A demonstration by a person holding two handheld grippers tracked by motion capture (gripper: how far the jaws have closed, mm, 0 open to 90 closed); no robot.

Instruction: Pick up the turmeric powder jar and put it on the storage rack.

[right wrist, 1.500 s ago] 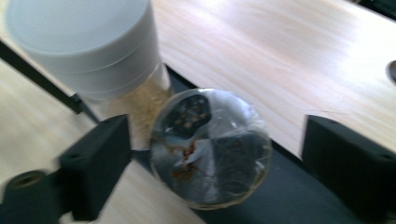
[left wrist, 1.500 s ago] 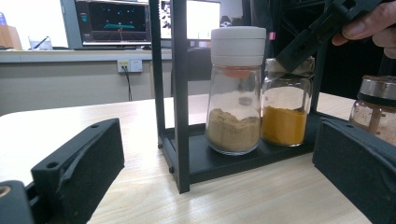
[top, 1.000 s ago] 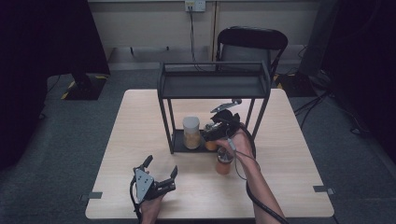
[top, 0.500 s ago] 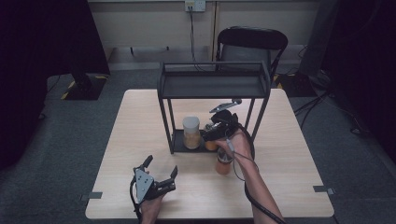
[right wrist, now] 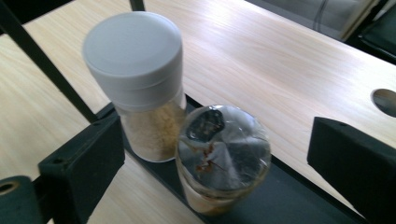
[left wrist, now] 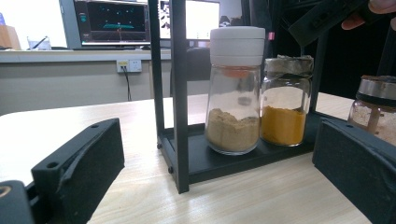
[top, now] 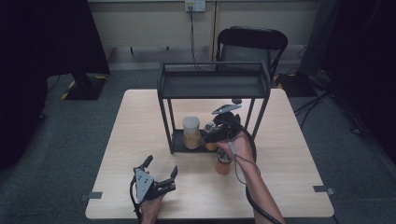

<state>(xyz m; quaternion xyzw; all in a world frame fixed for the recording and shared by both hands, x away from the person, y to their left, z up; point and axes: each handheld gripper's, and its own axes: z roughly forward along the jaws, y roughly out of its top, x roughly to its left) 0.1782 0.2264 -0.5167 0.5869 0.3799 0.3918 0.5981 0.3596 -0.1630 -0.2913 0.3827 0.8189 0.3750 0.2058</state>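
Here the left gripper (top: 161, 173) rests low on the table (top: 289, 154), jaws spread with nothing between them, facing the rack (left wrist: 180, 154). On the rack's bottom shelf stands a white-capped jar (left wrist: 235, 88), and touching its right side the foil-topped jar (right wrist: 223, 156) of orange powder, upright, long axis vertical, top to the ceiling. The right gripper (right wrist: 217, 149) hangs over it, jaws wide on either side, pads clear of the glass. They have just been opening, so I judge this jar freshly set down. A third jar (top: 223, 163) waits on the table in front of the rack.
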